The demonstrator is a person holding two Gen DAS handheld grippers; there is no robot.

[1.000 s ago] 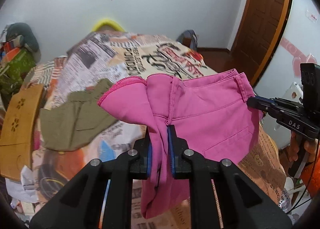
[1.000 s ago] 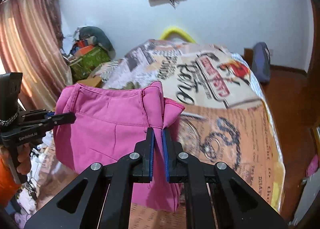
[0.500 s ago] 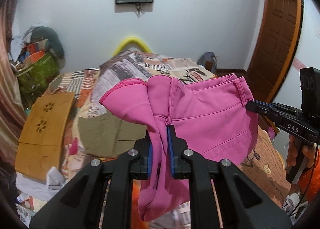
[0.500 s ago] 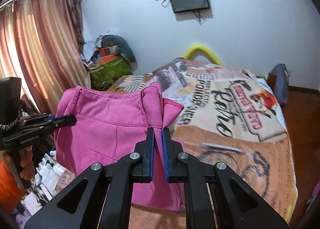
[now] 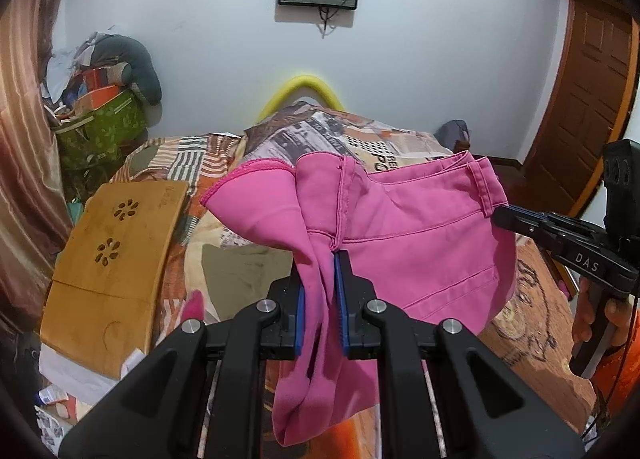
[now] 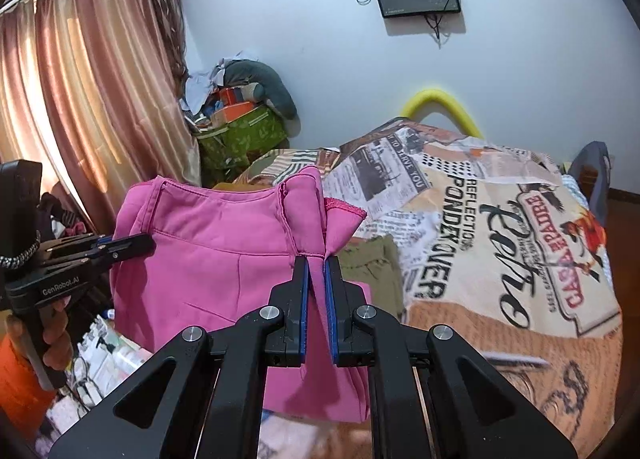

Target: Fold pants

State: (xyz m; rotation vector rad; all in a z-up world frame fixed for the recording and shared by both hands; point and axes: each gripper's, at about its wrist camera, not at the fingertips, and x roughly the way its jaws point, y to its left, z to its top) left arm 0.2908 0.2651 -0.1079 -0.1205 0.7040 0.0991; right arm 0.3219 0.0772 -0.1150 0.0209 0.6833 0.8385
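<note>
The pink pants [image 5: 404, 243] are held in the air above the bed [image 6: 500, 243], stretched between the 2 grippers. In the left wrist view the left gripper [image 5: 320, 299] is seen at lower centre, closed down on a bunched fold of pink cloth that fills the narrow gap between its blue pads [image 5: 340, 299]. The right gripper [image 5: 520, 221] is seen at the right edge of that frame, clamped on the belt-looped waistband corner. In the right wrist view the same is shown mirrored: the right gripper [image 6: 316, 299] at lower centre is pinched shut on a thin pleat of cloth, and the left gripper [image 6: 124, 245] grips the other end at centre left.

The long axis of the held span is judged to run roughly level from 1 gripper to the other, across each frame, with loose cloth hanging below both grips. The bed surface lies ahead of and below the pants, towards the upper and right parts of both frames. Neither hand appears clearly nearer to it. An olive garment [image 6: 372, 267] already lies on the spread, just beyond the pants. The next move is judged to be a forward and downward lay onto the bed, kept level so that the span lands flat beside, not over, that garment.
</note>
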